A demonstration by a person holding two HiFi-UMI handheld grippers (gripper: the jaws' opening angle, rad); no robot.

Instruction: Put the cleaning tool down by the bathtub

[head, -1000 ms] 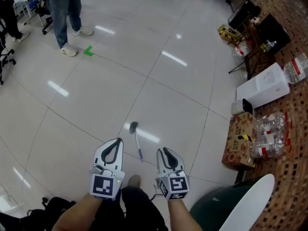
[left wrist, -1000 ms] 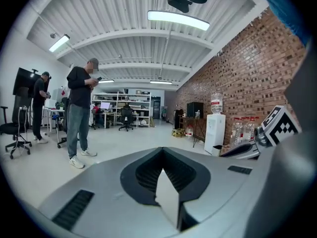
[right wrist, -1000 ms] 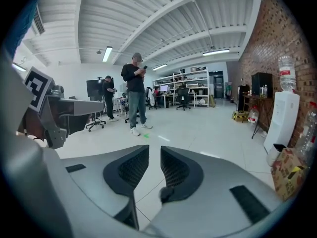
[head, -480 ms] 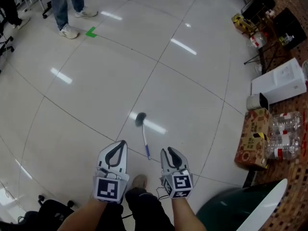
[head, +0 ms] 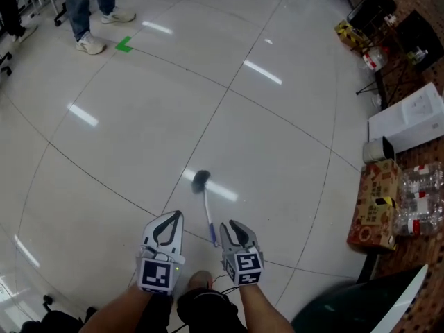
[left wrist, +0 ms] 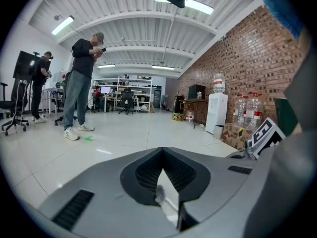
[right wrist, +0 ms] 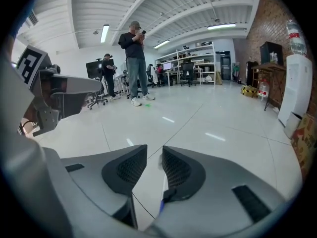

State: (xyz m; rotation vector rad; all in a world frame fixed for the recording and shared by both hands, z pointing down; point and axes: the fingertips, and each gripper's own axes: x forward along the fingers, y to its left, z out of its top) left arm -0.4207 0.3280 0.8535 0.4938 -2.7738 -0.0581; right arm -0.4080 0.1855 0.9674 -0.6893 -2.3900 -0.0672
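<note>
Head view: the cleaning brush [head: 207, 210] lies on the floor [head: 277, 151] between your grippers. Left gripper [head: 176, 215] tips meet, empty. Right gripper [head: 229, 223] jaws have just been opening, nothing clamped. A careless lowering could knock the handle and skid it.

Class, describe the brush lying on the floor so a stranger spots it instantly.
Find the shiny white tiled floor. Just ahead of the person's shoe lies the brush. Its dark round head, thin white handle and blue end set it apart.

Cardboard box [head: 375, 205] beside water bottles [head: 419, 200], green floor mark [head: 123, 44], standing person [head: 82, 5]
</note>
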